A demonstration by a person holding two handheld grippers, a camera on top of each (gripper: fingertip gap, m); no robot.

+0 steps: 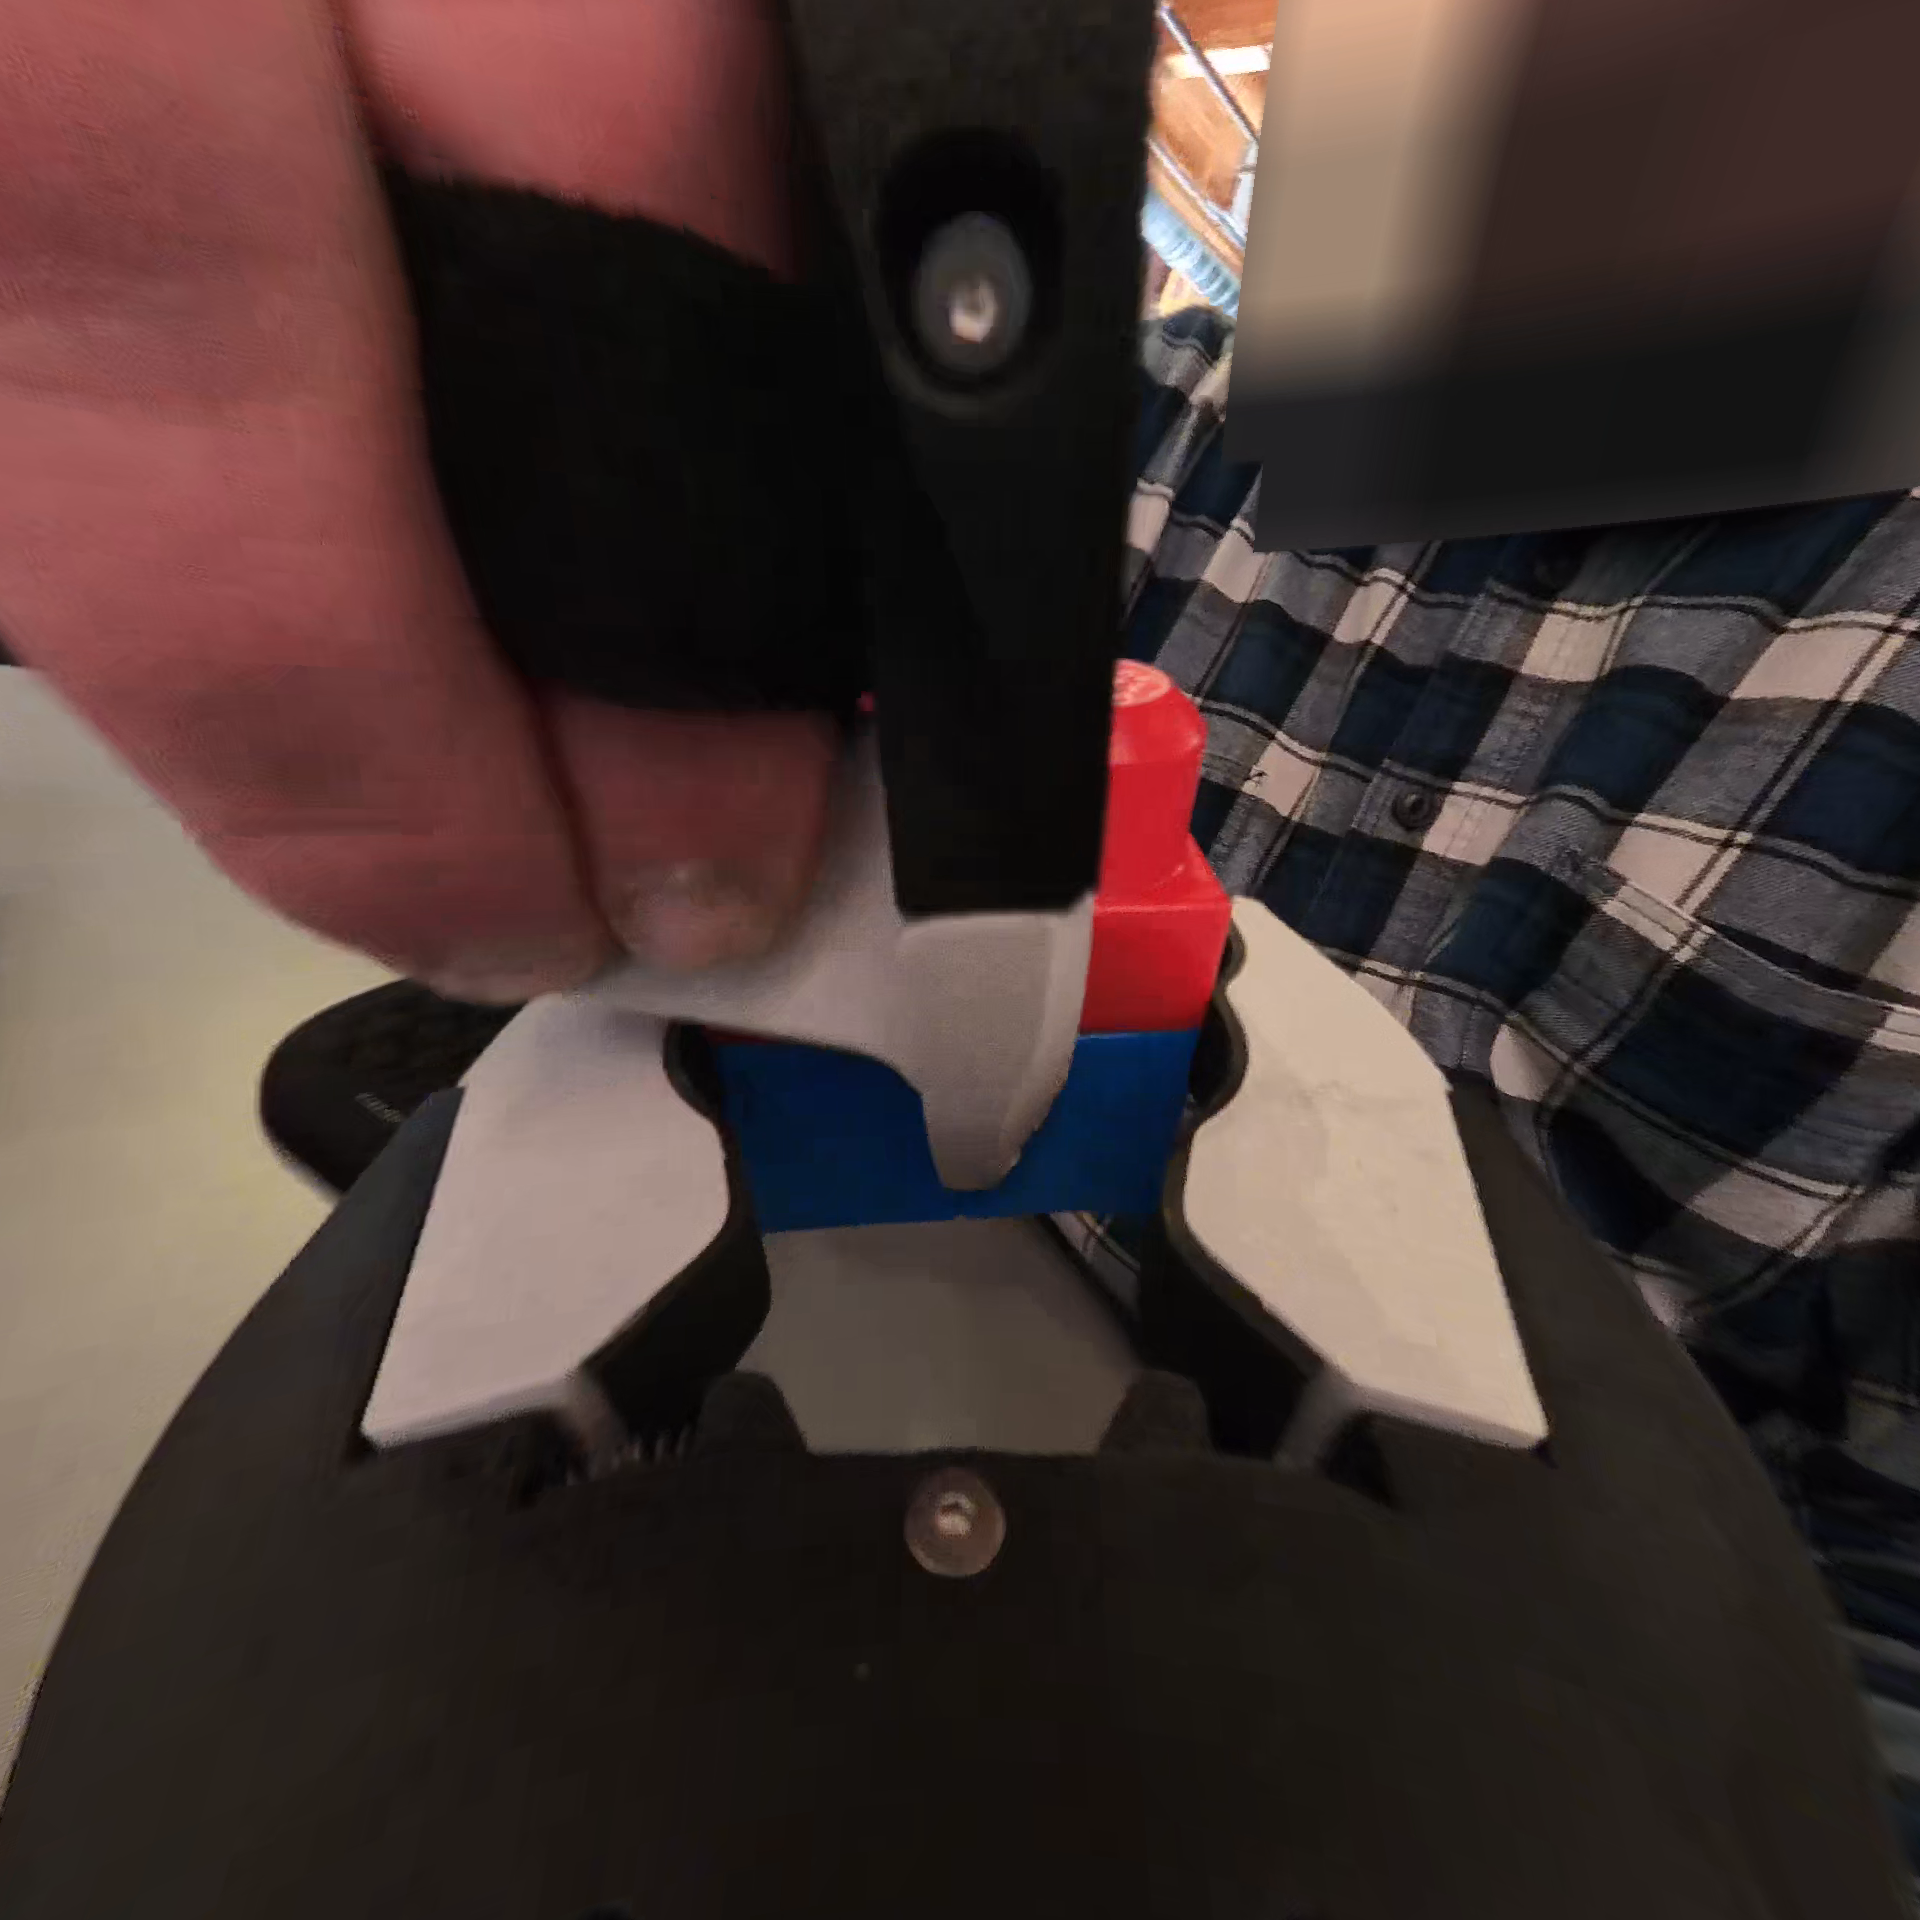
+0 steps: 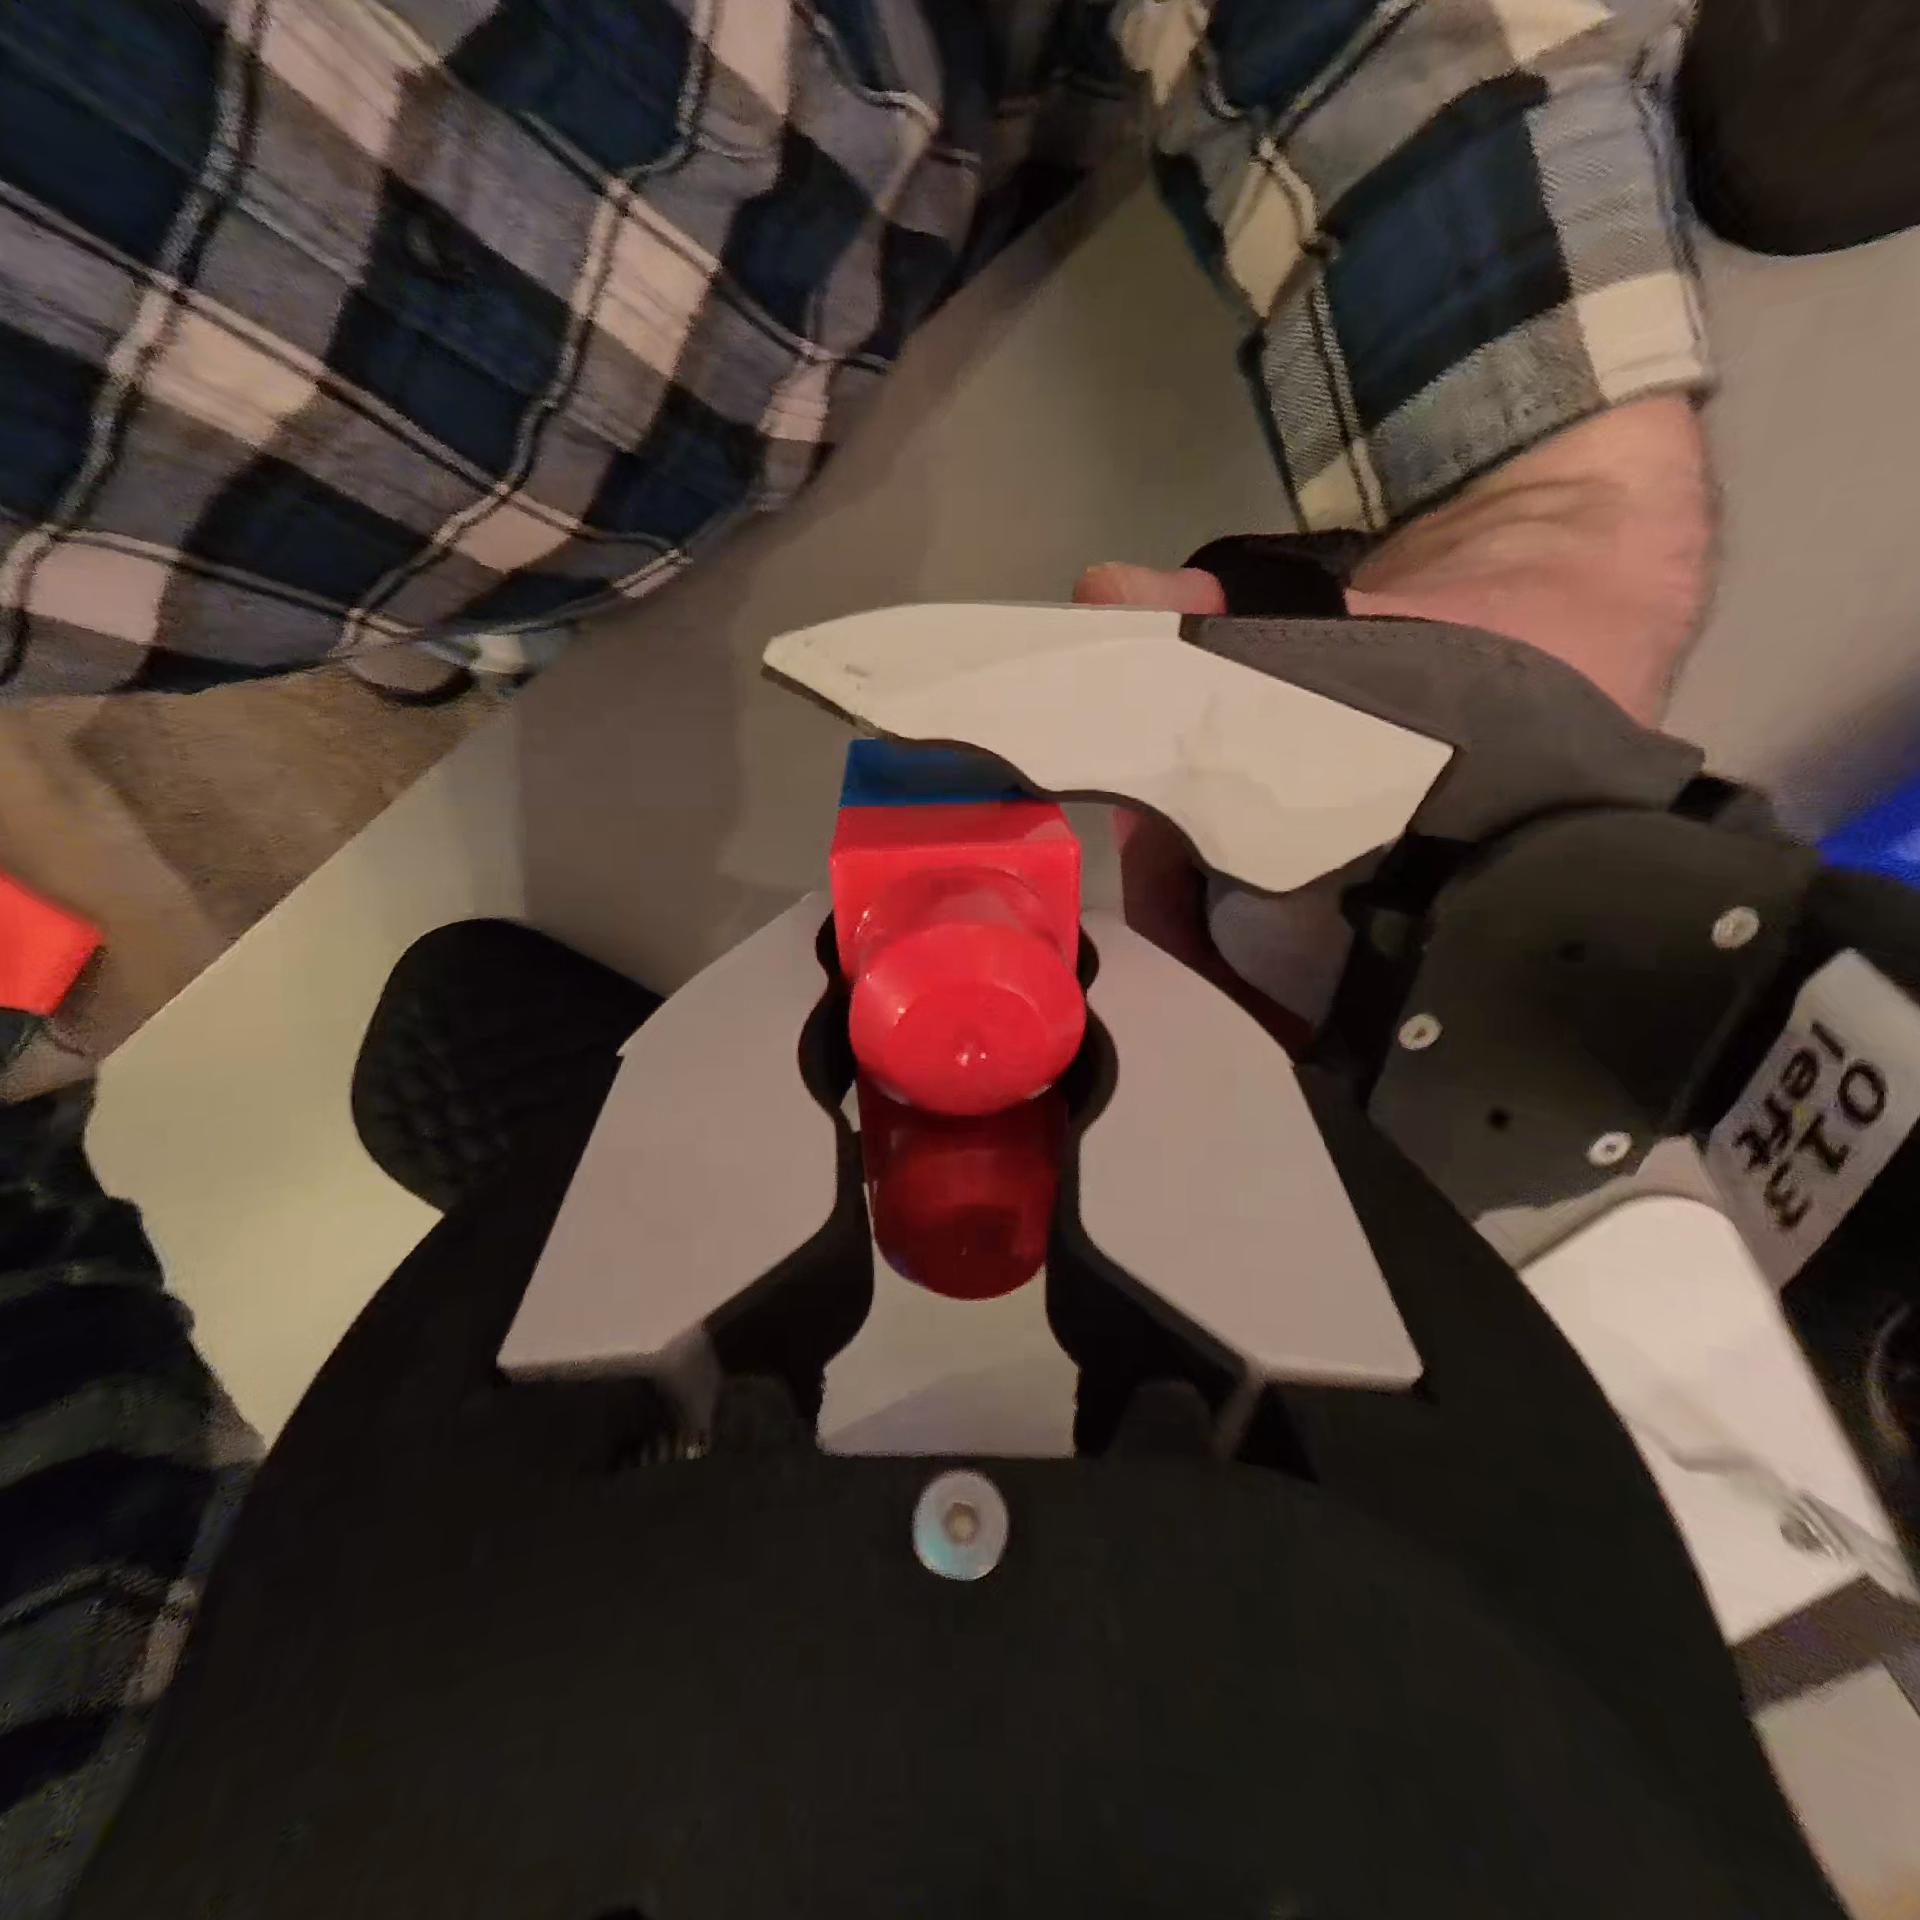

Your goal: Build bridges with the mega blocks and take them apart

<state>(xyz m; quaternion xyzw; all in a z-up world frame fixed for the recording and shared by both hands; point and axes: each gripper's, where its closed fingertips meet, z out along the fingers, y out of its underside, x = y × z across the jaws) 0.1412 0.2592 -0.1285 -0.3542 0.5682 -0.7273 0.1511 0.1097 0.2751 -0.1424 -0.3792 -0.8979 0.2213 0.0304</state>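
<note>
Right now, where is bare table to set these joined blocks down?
Bare table between the plaid shirt and the black textured object, and a strip between it and the table edge. Crowded at centre: left gripper and right gripper clamp the joined blue block and red block.

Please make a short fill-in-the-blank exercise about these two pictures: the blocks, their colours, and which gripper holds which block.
1. The left gripper is closed on the ____ block.
2. The right gripper is closed on the ____ block.
3. The red block is joined to the blue one and has one round ____ on top.
4. The person's shirt has a ____ pattern.

Missing words: blue; red; stud; checked
</note>
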